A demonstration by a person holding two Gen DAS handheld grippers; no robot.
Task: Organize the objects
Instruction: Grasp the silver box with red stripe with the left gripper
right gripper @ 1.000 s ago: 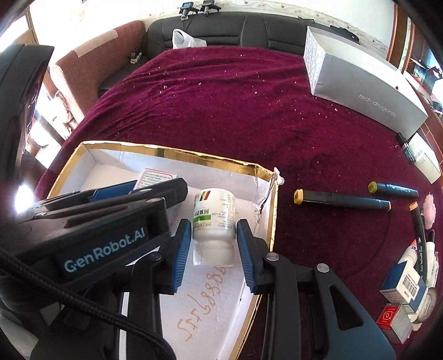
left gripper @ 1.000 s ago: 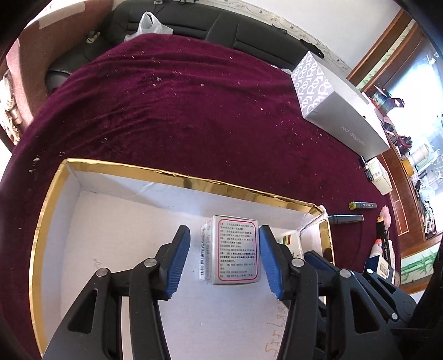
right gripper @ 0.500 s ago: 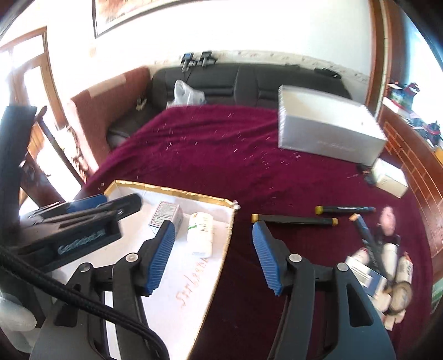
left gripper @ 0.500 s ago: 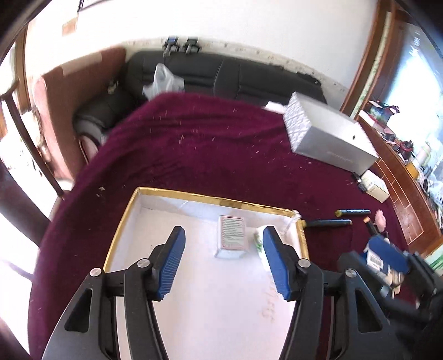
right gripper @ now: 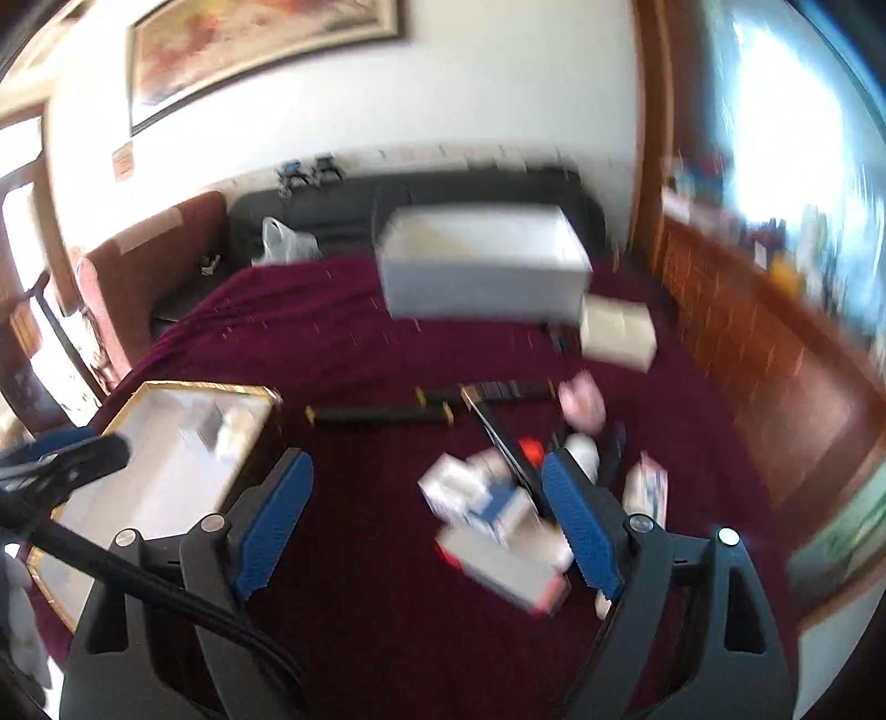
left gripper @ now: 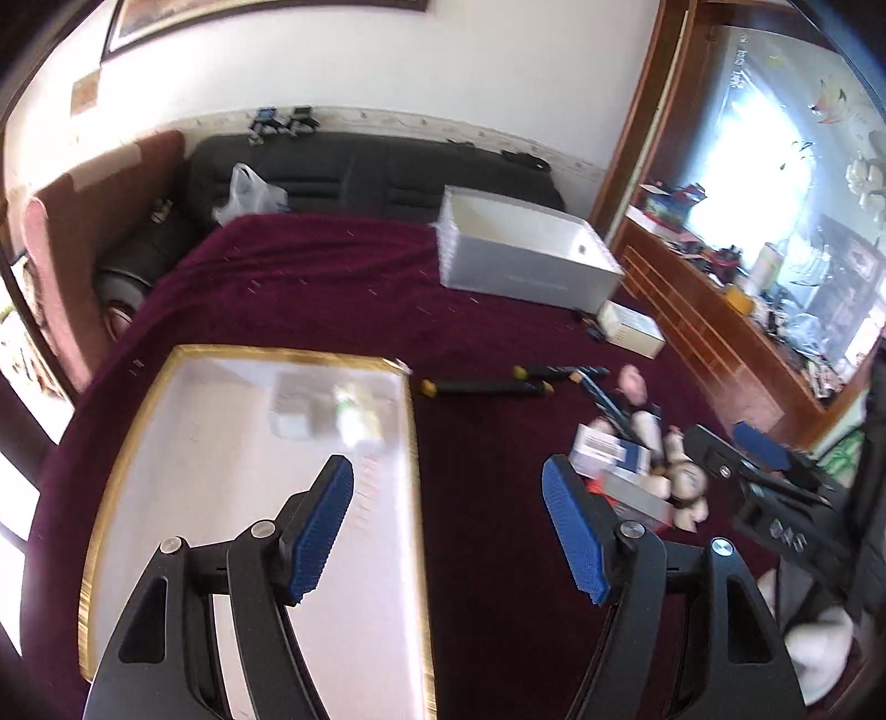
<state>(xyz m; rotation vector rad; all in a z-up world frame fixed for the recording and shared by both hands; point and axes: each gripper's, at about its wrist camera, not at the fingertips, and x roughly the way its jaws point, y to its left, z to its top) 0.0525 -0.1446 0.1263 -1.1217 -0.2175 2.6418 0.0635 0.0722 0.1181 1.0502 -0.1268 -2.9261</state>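
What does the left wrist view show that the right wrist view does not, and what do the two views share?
Only the left wrist view shows the right gripper from outside, jaws opening and empty. Only the right wrist view shows the whole framed painting on the wall. Both show the gold-rimmed tray holding a small box and a bottle, the silver box, dark pens and the heap of small packages.

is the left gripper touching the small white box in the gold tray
Apart. The left wrist view shows the left gripper, its jaws opening and empty, with bare tray floor between its fingers and the white box.
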